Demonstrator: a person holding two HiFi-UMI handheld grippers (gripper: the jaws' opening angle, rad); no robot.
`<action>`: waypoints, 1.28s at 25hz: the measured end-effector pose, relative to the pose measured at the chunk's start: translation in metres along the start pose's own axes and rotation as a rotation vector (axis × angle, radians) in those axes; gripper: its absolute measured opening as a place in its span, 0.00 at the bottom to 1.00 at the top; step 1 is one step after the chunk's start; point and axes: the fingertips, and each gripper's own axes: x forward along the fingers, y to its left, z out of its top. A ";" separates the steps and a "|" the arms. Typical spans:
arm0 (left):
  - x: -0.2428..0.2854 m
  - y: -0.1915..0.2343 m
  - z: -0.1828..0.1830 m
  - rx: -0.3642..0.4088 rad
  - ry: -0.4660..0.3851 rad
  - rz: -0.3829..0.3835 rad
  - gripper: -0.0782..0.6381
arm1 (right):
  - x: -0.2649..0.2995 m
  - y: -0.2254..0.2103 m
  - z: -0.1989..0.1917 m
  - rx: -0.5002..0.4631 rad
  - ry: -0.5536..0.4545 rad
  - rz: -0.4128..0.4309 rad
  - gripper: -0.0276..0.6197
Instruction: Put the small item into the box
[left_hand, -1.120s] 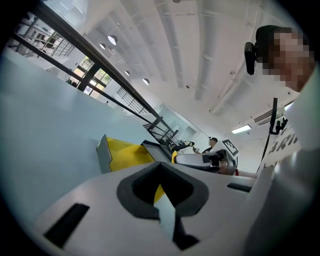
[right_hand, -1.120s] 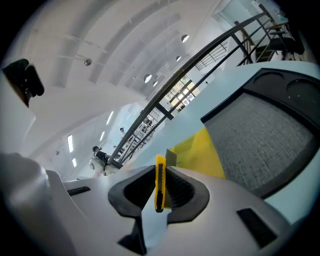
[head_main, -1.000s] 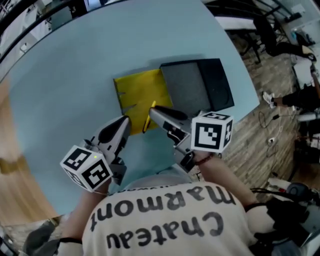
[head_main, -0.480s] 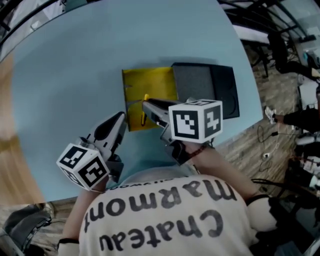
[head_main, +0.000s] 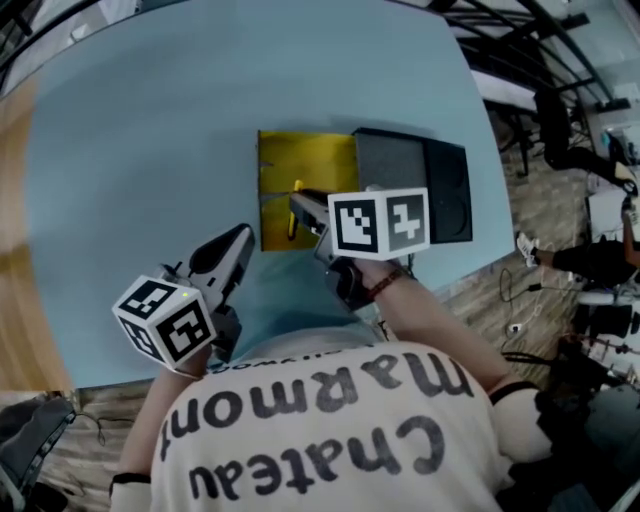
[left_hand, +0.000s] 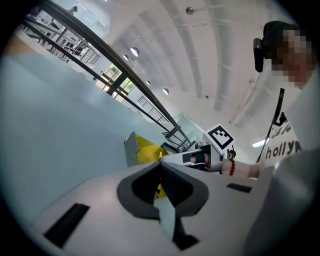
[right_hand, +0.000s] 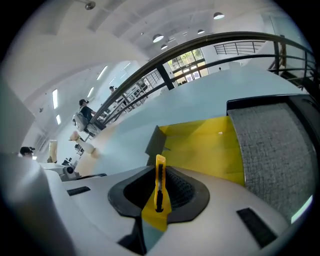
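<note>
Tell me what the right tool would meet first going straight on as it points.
Probably the yellow box: the right tool, shut on a yellow utility knife, points at its floor near one wall, so the knife's tip would touch first. Depth is unclear.

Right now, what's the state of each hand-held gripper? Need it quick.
Left hand-held gripper: closed, nothing between the jaws.
Right hand-held gripper: closed on the yellow utility knife.
</note>
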 end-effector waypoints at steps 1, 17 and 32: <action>-0.002 0.001 -0.001 -0.001 0.003 0.005 0.11 | 0.002 -0.002 -0.001 -0.006 0.005 -0.012 0.17; -0.057 0.010 0.008 -0.007 -0.072 0.054 0.11 | 0.027 -0.013 -0.011 -0.028 0.076 -0.121 0.17; -0.066 0.018 0.011 -0.006 -0.087 0.038 0.11 | 0.028 -0.026 -0.014 0.023 0.106 -0.193 0.17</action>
